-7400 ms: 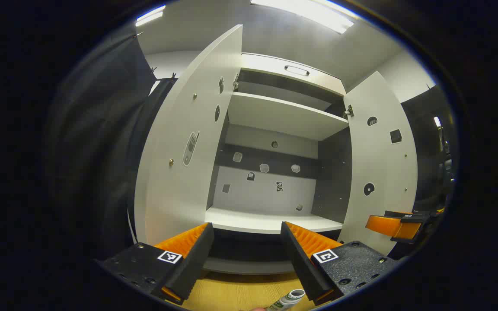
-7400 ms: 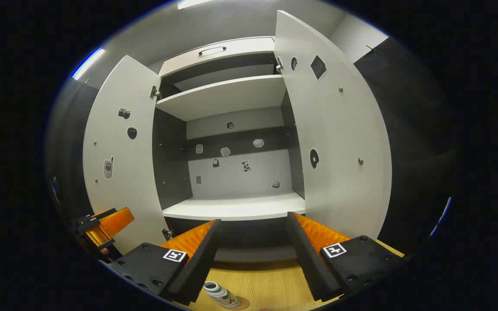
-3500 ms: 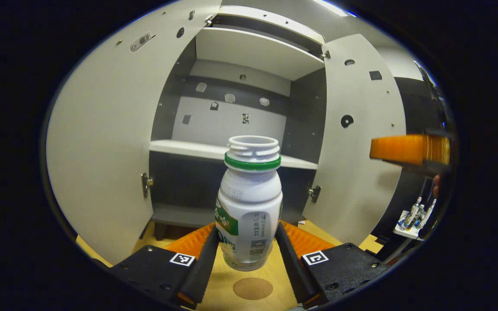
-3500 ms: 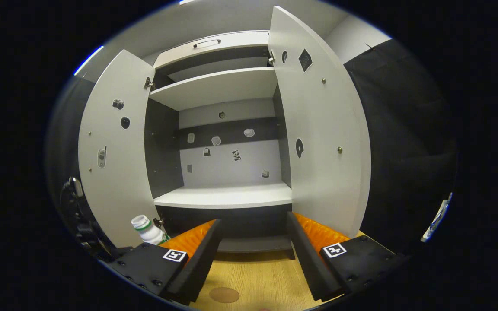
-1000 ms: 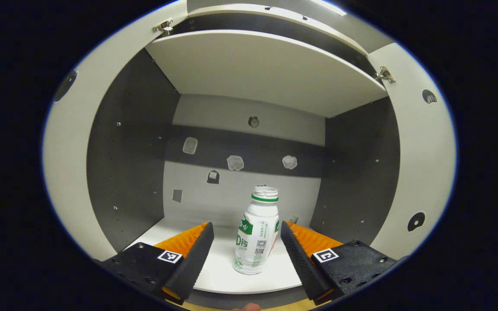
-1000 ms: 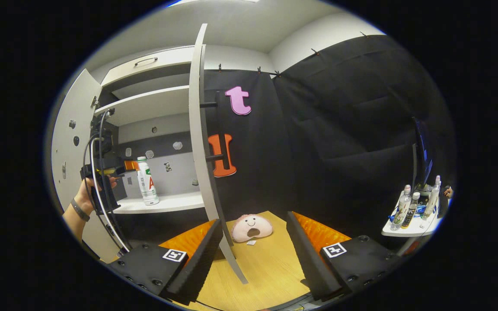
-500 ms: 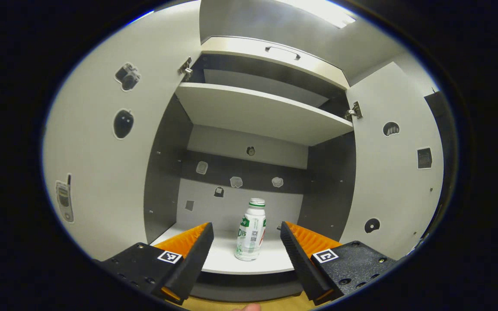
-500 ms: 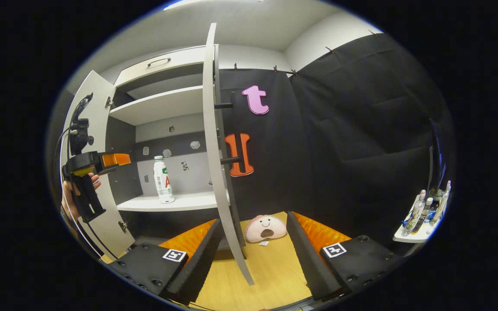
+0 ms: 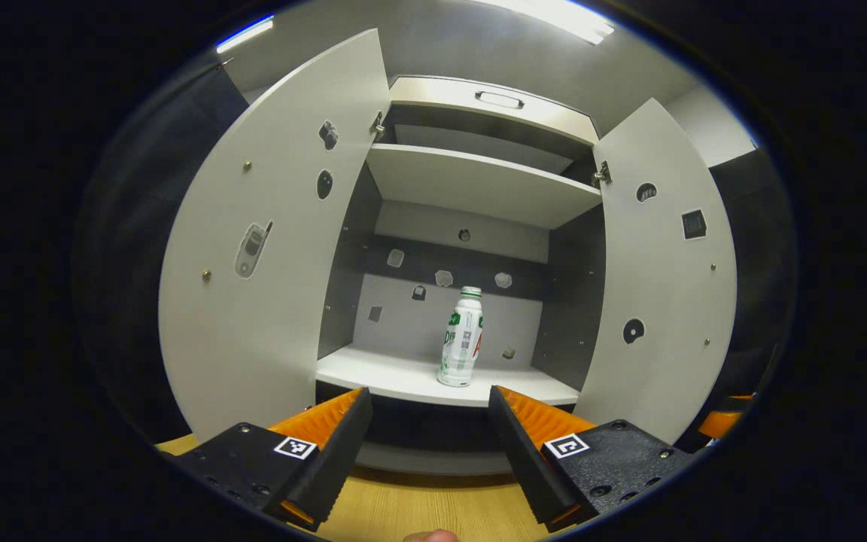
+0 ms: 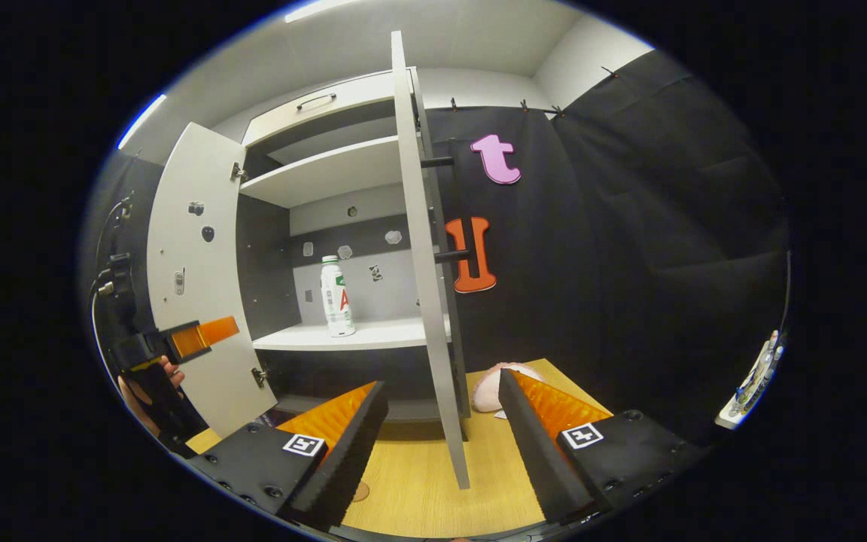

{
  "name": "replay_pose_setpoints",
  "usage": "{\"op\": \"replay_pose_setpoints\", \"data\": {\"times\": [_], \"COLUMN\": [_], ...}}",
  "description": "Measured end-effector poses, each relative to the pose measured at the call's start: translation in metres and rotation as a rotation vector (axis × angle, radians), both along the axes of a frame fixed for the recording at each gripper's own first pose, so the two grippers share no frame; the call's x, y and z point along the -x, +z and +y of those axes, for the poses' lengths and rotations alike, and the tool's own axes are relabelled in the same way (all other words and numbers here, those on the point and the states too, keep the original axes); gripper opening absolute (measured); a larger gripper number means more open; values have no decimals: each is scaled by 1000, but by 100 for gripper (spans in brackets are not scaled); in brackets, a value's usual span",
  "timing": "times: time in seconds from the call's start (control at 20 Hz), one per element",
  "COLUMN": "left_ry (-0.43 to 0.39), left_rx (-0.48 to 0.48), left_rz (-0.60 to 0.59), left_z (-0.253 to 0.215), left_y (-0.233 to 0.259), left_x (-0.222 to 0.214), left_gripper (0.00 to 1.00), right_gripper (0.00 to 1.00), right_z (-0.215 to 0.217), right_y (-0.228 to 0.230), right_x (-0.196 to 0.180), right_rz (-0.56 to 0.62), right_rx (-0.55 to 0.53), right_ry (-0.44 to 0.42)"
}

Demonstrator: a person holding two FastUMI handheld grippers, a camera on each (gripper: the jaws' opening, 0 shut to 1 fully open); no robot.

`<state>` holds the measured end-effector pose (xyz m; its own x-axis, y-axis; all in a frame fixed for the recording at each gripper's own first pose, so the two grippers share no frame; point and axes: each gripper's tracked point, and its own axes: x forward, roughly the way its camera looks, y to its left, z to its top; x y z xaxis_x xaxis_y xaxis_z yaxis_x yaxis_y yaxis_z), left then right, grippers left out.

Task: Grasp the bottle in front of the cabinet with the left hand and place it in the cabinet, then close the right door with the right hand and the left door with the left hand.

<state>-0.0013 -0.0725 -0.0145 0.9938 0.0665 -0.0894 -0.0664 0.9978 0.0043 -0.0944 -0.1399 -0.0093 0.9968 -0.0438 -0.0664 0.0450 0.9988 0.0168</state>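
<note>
On the white lower shelf (image 9: 403, 380) the white plastic bottle with green neck ring (image 9: 461, 336) stands upright, released — left gripper (image 9: 424, 444) has backed out, jaws apart, empty. Right gripper (image 10: 439, 444), jaws apart, now straddles the right white door's edge (image 10: 433, 301) — closing comes next.

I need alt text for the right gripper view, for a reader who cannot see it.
The open right gripper faces the edge of the cabinet's open right door, which stands between its orange fingers. A white bottle stands upright on the shelf; the left door is open too.
</note>
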Motion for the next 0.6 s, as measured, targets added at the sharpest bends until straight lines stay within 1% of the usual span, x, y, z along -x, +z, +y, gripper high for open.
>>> {"op": "replay_pose_setpoints", "data": {"times": [0.05, 0.1, 0.15, 0.2, 0.25, 0.35, 0.45, 0.6], "left_ry": [1, 5, -11, -29, -29, -28, -53, -55], "left_rx": [-10, -14, -12, -11, -15, -18, -4, 13], "left_rz": [-12, -15, -19, -37, -60, -70, -65, -69], "left_z": [-2, -4, -10, -17, -18, -23, -32, -32], "left_y": [-1, -1, -2, 0, 3, 2, 1, 4], "left_x": [6, 11, 17, 23, 27, 32, 33, 35], "left_gripper": [95, 95, 95, 95, 95, 95, 95, 95], "right_gripper": [98, 98, 98, 98, 98, 98, 98, 98], "right_z": [1, 0, 0, 7, 13, 9, -12, -52], "right_y": [5, 9, 9, 11, 18, 33, 59, 98], "right_x": [0, -1, -2, 1, 1, 4, 10, 14], "right_rz": [-26, -44, -49, -63, -78, -98, -141, -204], "right_rx": [2, 2, -2, -5, -1, 21, 43, 72], "right_ry": [3, -14, -17, 6, 34, 43, -2, -110]}}
